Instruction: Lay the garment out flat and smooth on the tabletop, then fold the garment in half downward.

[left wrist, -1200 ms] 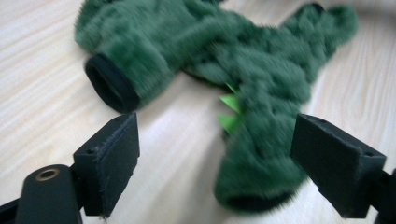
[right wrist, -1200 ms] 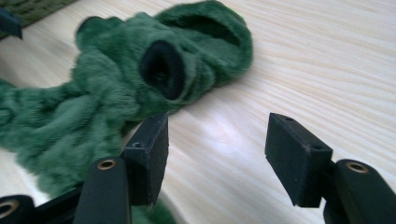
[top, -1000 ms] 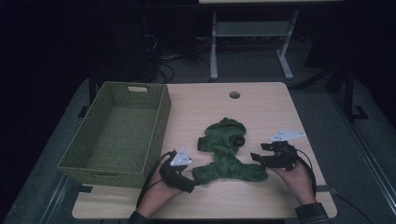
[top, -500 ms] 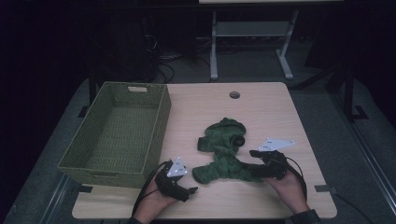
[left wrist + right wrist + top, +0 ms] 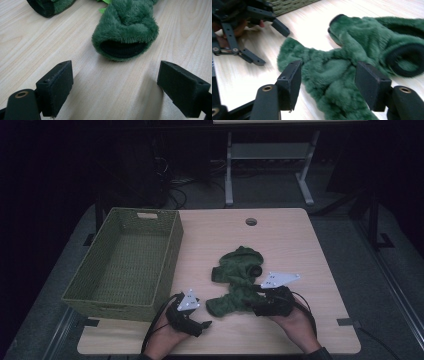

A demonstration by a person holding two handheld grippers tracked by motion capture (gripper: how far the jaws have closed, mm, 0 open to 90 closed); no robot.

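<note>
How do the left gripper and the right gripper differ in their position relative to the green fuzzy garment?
The left gripper has bare wood between its open jaws, short of the green fuzzy garment and its dark-lined cuff. The right gripper has green pile between its jaws, which have just been closing; the pads are not plainly pressing yet. The left gripper sits at the garment's end, the right over its middle. Both lie low on the table.

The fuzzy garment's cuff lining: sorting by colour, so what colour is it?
Black inside the dark green fuzzy garment; clearest in the left gripper view.
</note>
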